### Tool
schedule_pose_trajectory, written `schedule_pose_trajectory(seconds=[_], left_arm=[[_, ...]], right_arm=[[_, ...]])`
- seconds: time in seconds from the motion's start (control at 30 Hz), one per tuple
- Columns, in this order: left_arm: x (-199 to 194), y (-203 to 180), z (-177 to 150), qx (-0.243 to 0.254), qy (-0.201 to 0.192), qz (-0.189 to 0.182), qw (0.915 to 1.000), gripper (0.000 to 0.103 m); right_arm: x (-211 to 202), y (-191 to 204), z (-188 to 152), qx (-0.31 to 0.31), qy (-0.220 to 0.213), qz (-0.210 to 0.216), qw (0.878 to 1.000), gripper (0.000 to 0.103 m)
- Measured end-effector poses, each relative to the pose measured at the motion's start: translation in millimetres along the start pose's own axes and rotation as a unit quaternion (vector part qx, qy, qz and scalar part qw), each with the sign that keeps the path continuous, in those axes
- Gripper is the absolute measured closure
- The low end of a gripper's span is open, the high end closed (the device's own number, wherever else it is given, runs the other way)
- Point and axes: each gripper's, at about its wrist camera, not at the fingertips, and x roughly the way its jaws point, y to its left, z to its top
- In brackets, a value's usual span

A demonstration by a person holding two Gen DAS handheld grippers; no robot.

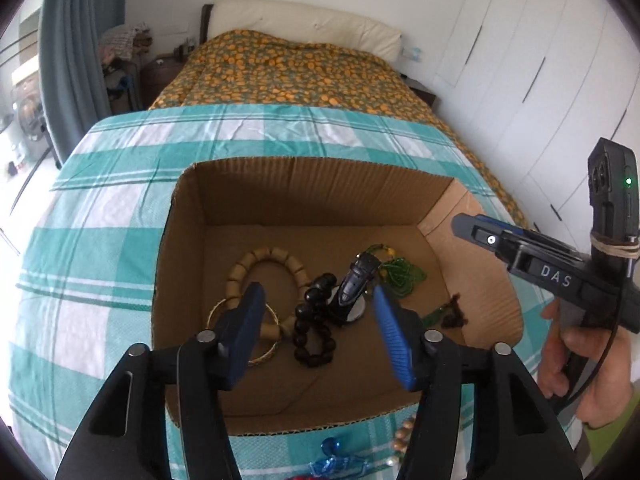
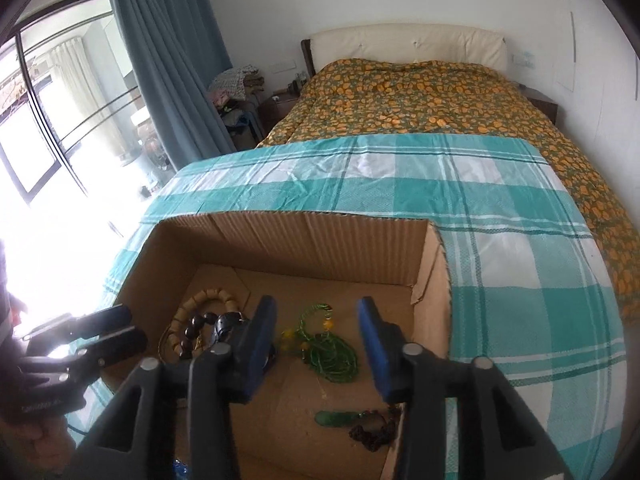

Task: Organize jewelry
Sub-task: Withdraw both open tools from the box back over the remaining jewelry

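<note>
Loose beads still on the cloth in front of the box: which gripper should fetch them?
Probably left. The left gripper, jaws open and empty, looks down on the tan beads and blue piece outside the cardboard box; the right gripper shows almost none.

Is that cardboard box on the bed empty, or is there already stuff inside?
Not empty. The open-topped cardboard box holds a tan bead bracelet, dark beads, a watch and green beads on its floor.
</note>
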Motion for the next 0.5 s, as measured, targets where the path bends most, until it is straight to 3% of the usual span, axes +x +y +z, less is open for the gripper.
schedule_pose_trajectory(seconds=[0.1,0.17,0.23,0.5], left_arm=[[-22.0,0.6,-13.7,0.009,-0.015,0.013,0.9998,0.026],[-40.9,0.6,-29.2,0.019,-0.019,0.018,0.9995,0.023],[-60.4,-0.1,-48.5,0.033,-0.016,0.024,0.9990,0.019],[-130.3,-14.3,-156.2,0.078,0.030,0.040,0.9957,0.011]], right_arm=[[-36.6,-5.5,-10.8,0.014,-0.022,0.007,1.000,0.055],[-63.5,-7.7,-27.5,0.013,-0.030,0.002,0.999,0.042],[-82.1,-9.0,-48.4,0.008,-0.024,-0.015,1.000,0.038],[-144.4,8.1,-189.6,-0.049,0.021,-0.088,0.995,0.037]])
